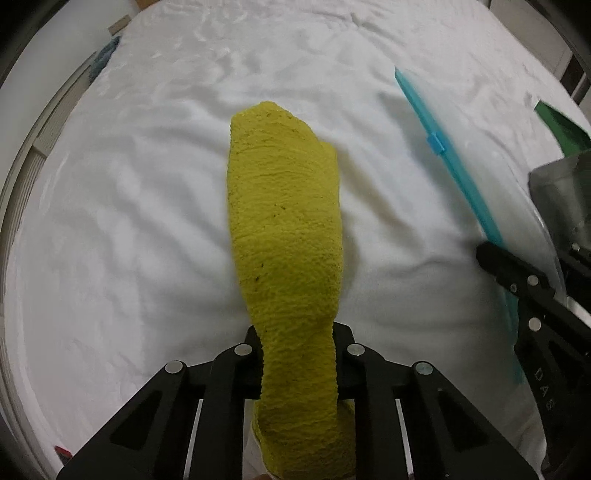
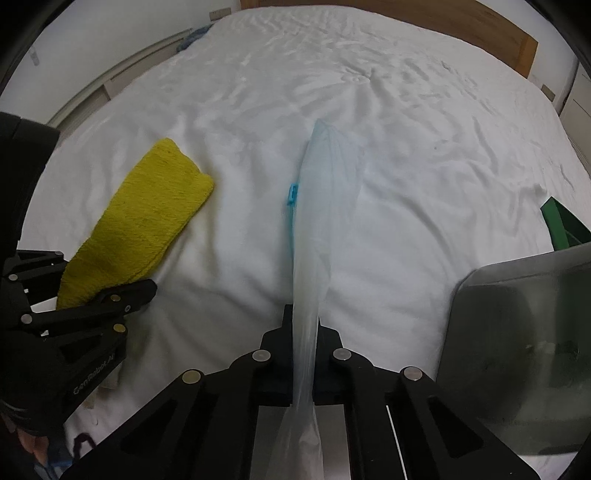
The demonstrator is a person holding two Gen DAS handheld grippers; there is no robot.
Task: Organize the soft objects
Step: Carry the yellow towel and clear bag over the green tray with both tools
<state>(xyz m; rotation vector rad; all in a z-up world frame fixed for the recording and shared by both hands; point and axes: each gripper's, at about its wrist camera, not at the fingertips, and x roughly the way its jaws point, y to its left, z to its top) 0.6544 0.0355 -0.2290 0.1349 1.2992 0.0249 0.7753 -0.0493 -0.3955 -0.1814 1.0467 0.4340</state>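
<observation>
- On a bed (image 2: 424,155) covered with a wrinkled white sheet, two handheld grippers work side by side.
- The left gripper (image 1: 297,363) is clenched on a yellow towel (image 1: 284,206), a folded terry cloth; its far end reaches out over the sheet, and the near end bunches behind the jaws.
- The right gripper (image 2: 304,354) is clamped on a clear plastic zip bag (image 2: 325,206), which stretches away from the jaws above the sheet. The bag carries a blue zip strip with a small blue slider (image 2: 291,194).
- From the right wrist view the left gripper's side bears white lettering that reads roughly "GenRobot.AI"; in the left wrist view the right gripper's body shows the letters "DAS".
- A grey lidded bin (image 2: 517,350) sits at the right edge, and a green object (image 2: 561,225) lies just past it.
- A wooden headboard (image 2: 443,26) runs along the far side.
</observation>
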